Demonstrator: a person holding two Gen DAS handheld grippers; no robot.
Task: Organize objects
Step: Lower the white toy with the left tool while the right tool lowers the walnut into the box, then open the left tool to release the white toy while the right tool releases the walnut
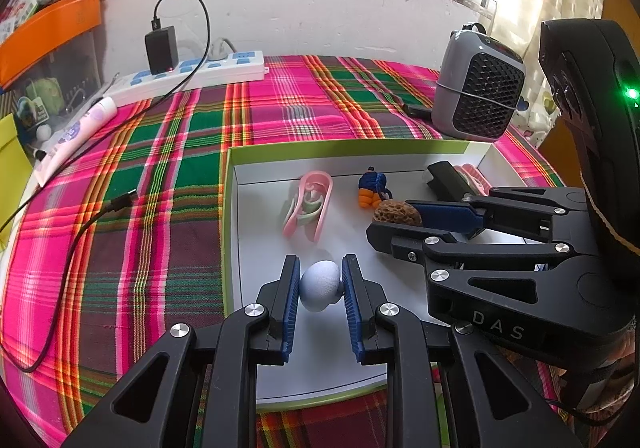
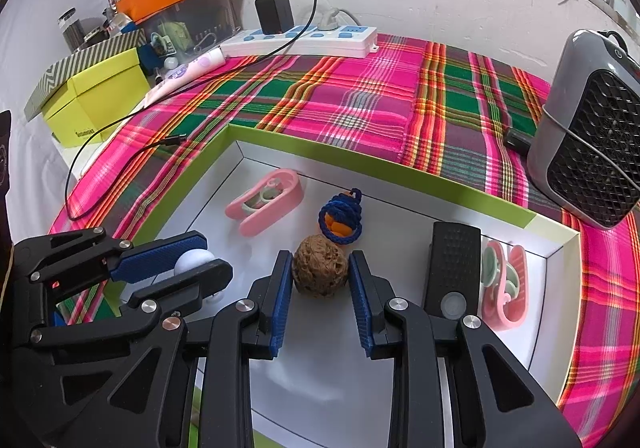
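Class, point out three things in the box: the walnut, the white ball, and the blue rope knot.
walnut (image 2: 320, 263): right wrist view, wrinkled front face.
white ball (image 1: 320, 285): left wrist view, rounded front.
blue rope knot (image 2: 341, 217): right wrist view, coiled middle.

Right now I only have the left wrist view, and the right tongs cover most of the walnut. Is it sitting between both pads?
Observer: Yes. In the right wrist view the walnut sits between the pads of the right tongs, on the floor of the box. I cannot tell whether it is squeezed.
Operator: What is the black thing past it?
Observer: It looks like a black remote, lying flat, with a round button at the end nearer the tongs.
Operator: I see a sliver of pink behind that.
Observer: That is a second pink clip, lying between the remote and the box wall.
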